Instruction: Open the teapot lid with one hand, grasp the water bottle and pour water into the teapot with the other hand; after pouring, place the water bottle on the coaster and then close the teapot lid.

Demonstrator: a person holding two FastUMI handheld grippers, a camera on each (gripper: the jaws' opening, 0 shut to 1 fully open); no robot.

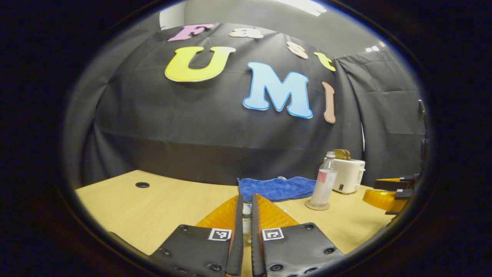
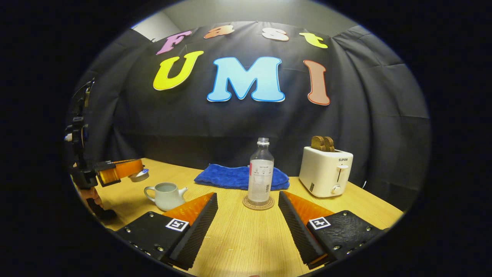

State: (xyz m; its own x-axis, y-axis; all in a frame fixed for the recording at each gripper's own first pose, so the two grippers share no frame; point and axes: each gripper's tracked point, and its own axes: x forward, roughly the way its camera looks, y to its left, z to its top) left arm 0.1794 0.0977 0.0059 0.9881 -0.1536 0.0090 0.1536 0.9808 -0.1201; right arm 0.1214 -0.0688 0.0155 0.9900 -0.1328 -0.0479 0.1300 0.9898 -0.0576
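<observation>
Bottle of clear plastic (image 2: 261, 173) upright on round cork coaster (image 2: 258, 204) — right gripper (image 2: 248, 207) wide open; left gripper (image 1: 247, 215) clamped on teapot lid (image 2: 138, 176), white teapot (image 2: 166, 195) uncovered.

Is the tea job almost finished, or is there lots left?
Almost finished. The water bottle already stands on its coaster, with the right tongs open and apart from it. The teapot sits open on the table; whether water is inside is too hard to tell. The left tongs are closed on the lid, held up to the left of the pot. Left: put the lid back on.
</observation>
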